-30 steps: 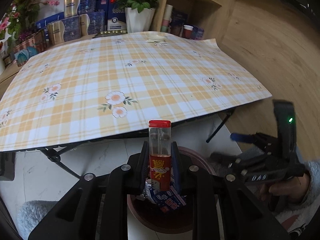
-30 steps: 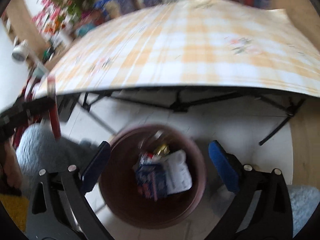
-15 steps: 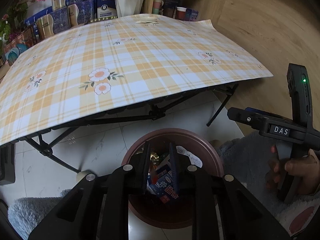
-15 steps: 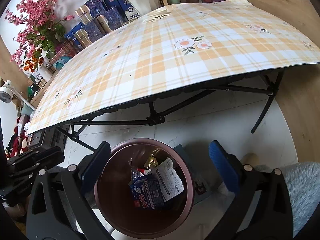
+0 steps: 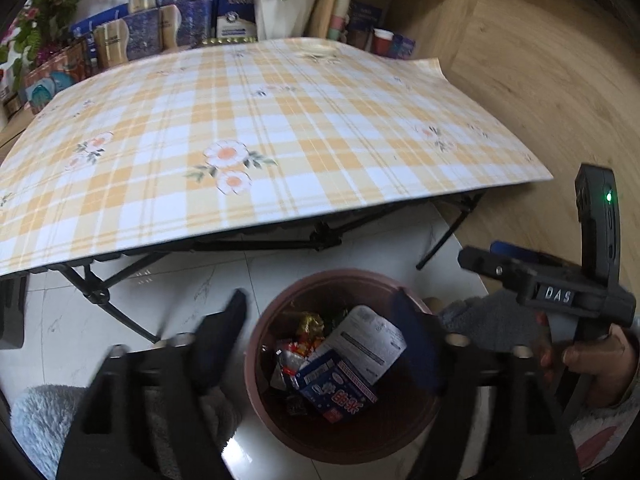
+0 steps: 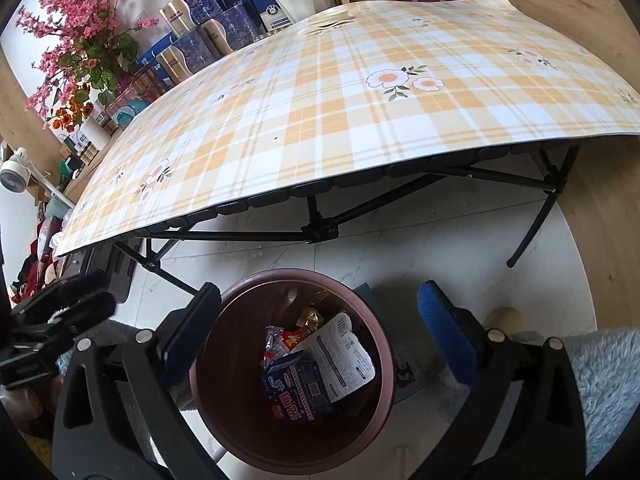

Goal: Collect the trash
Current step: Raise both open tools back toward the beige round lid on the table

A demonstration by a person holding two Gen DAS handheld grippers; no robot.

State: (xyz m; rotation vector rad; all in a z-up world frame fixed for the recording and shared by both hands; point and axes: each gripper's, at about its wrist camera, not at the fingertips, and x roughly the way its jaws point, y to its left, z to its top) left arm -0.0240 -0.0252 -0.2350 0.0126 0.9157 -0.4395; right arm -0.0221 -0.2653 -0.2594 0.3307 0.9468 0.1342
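Note:
A round brown bin (image 5: 262,396) stands on the white floor in front of the table, holding a blue carton (image 5: 340,390), a white packet (image 5: 370,344) and a gold wrapper (image 5: 310,322). My left gripper (image 5: 320,300) hovers over the bin, its blurred jaws opening wide with nothing between them. In the right wrist view the bin (image 6: 386,360) lies below my right gripper (image 6: 318,292), which is open and empty, with the blue carton (image 6: 300,388) and white packet (image 6: 346,356) inside. A hand holds the right gripper (image 5: 520,270) at the right edge of the left wrist view.
A folding table under a yellow plaid cloth (image 5: 280,120) overhangs the floor just beyond the bin, its black legs (image 6: 320,234) close by. Boxes and a white flower pot (image 5: 280,12) line the far side. Wooden floor (image 5: 560,100) lies to the right.
The left gripper held an upright red-capped tube over the bin; its jaws have since spread wide and the tube is gone from between them. The right gripper stayed open over the bin.

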